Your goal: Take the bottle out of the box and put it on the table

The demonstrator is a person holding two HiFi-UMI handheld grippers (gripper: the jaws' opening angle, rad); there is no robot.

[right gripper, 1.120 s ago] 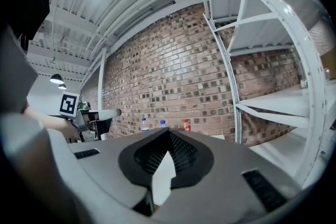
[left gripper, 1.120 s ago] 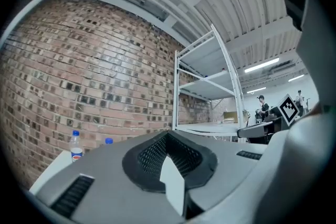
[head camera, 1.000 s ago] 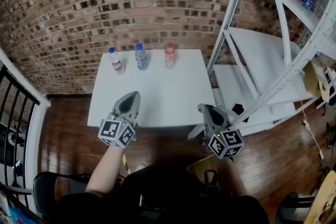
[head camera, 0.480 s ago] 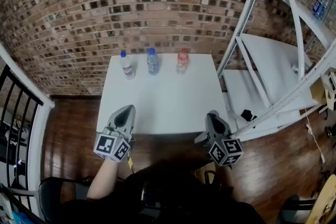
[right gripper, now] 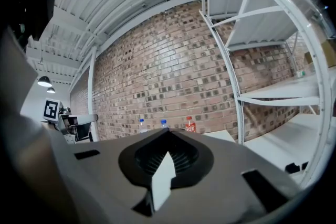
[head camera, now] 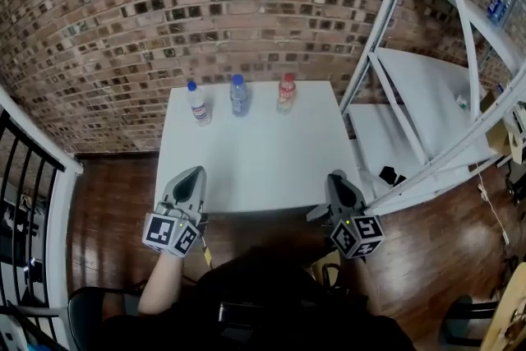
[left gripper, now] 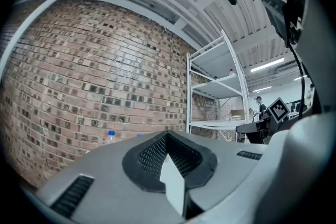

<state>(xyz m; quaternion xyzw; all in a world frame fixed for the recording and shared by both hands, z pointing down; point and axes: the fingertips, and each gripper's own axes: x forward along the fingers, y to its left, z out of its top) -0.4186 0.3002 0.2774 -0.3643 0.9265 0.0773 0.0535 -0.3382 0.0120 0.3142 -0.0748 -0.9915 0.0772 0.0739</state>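
Both tongs have drawn back toward me since a second ago. The left tongs point(head camera: 192, 177) and the right tongs point(head camera: 336, 178) now hang just over the near edge of the desk point(head camera: 255, 152), one toward each near corner. Each pair is pressed fully together with nothing between the jaws, as each gripper view plainly shows. The task's bottles stand upright in a row along the far edge, toward the far left corner. They are a blue-capped one with a white label point(head camera: 196, 103), a blue one point(head camera: 239, 95) and a red-capped one point(head camera: 286, 93), close together but apart. All three are well clear of both tongs. I cannot make out a box from where I stand; it may sit low, past the near edge, out of sight. My worry is the next reach. With the jaws closed, either pair would only nudge a bottle rather than take it, so they must spread first. A bottle carried to the far edge could also clip the standing row and topple one against the brick wall point(head camera: 164, 12) or off the desk. By my count there are three bottles on the desk, two tongs, one desk and one white shelf rack point(head camera: 427, 115) beside its right edge.
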